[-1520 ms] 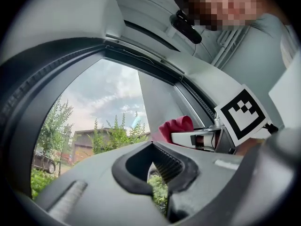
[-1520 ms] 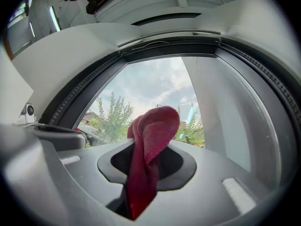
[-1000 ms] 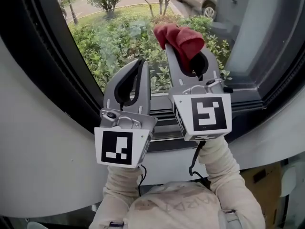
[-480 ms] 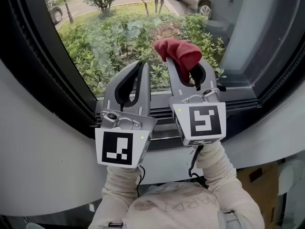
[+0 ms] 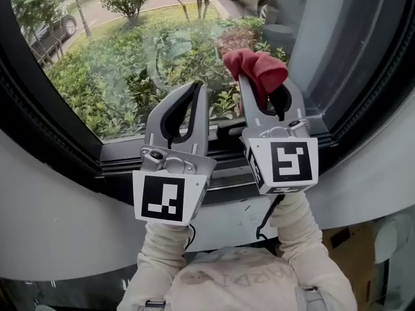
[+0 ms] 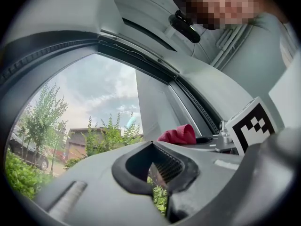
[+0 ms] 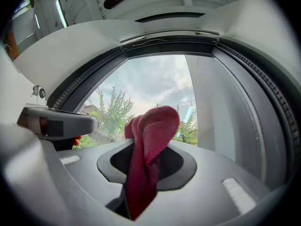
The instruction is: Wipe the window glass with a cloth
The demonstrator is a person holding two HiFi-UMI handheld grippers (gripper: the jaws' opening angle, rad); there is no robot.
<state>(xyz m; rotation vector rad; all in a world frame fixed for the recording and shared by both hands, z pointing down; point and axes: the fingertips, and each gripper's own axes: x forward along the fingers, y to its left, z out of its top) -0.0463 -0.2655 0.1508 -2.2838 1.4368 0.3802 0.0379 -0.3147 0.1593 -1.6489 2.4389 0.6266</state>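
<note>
A red cloth (image 5: 256,70) is pinched in my right gripper (image 5: 266,86), which is shut on it; the cloth's bunched top sticks out past the jaw tips and sits close to the window glass (image 5: 123,63). In the right gripper view the red cloth (image 7: 148,159) hangs down through the jaws in front of the window glass (image 7: 155,88). My left gripper (image 5: 188,99) is held beside it to the left, shut with nothing in it. The left gripper view shows its jaws closed and the red cloth (image 6: 178,135) off to the right.
A black rubber window frame (image 5: 58,135) curves round the glass, with a sill track (image 5: 220,177) just under both grippers. A grey pillar (image 5: 331,37) stands outside at the right. White wall panels (image 5: 45,225) flank the window. Shrubs and parked cars lie outside.
Both grippers have drifted slightly right and stayed side by side. The view has shifted, showing more of the window's left part. The cloth stays held.
</note>
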